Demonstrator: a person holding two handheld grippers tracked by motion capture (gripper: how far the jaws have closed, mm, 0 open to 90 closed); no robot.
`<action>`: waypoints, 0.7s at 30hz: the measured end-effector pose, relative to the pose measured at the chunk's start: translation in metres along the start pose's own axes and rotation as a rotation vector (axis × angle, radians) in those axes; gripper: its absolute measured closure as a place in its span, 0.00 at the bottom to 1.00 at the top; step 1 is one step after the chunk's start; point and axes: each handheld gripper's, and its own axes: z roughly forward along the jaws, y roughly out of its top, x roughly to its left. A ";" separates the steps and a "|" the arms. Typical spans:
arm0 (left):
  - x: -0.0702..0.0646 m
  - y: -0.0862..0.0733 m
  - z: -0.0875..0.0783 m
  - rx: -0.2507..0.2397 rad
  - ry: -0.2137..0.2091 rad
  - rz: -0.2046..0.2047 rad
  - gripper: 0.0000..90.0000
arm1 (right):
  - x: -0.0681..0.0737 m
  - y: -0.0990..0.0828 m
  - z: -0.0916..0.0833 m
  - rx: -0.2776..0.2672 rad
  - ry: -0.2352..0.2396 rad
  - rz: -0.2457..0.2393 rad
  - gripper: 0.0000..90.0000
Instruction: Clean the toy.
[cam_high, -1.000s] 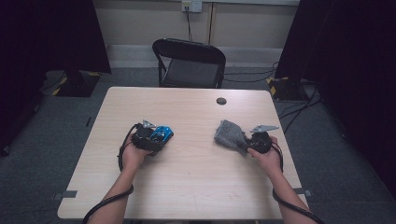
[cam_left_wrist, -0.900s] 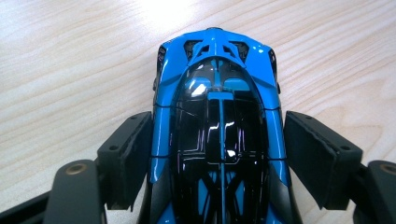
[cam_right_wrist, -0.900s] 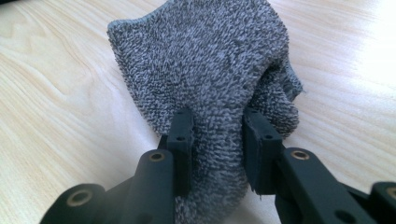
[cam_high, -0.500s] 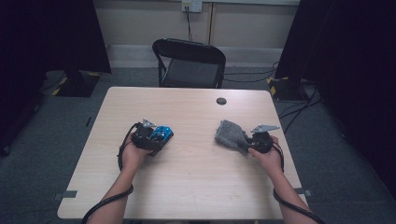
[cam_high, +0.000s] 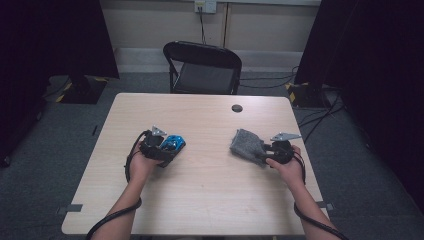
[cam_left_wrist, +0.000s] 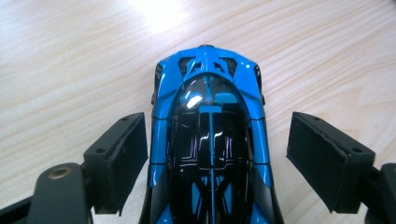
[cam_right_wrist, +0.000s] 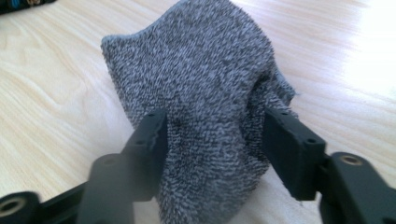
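My left tongs (cam_left_wrist: 217, 154) stand spread around the blue toy car (cam_left_wrist: 210, 140), which sits on the surface (cam_high: 210, 200) at its left side; their jaws have just been opening. My right tongs (cam_right_wrist: 212, 140) have just been opening too, with the grey cloth (cam_right_wrist: 201, 88) bunched between them at the right side.

Two black grippers (cam_high: 167, 150) (cam_high: 261, 152) w/ grey triangular top plates, screwed jaw pads, black trailing cables.

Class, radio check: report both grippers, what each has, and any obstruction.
Left gripper open, jaws just widening, astride the blue toy car. Right gripper jaws just opening, grey cloth between them. Nothing in the way.
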 end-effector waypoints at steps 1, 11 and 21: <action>0.001 0.001 -0.001 0.012 -0.002 0.016 0.20 | 0.000 0.000 0.000 -0.001 0.000 0.002 0.40; -0.001 0.001 -0.010 -0.007 -0.038 0.023 0.17 | 0.003 0.004 -0.006 -0.021 0.011 -0.017 0.30; -0.006 0.006 -0.022 -0.039 -0.061 0.044 0.07 | 0.010 0.010 -0.013 -0.044 0.016 -0.036 0.27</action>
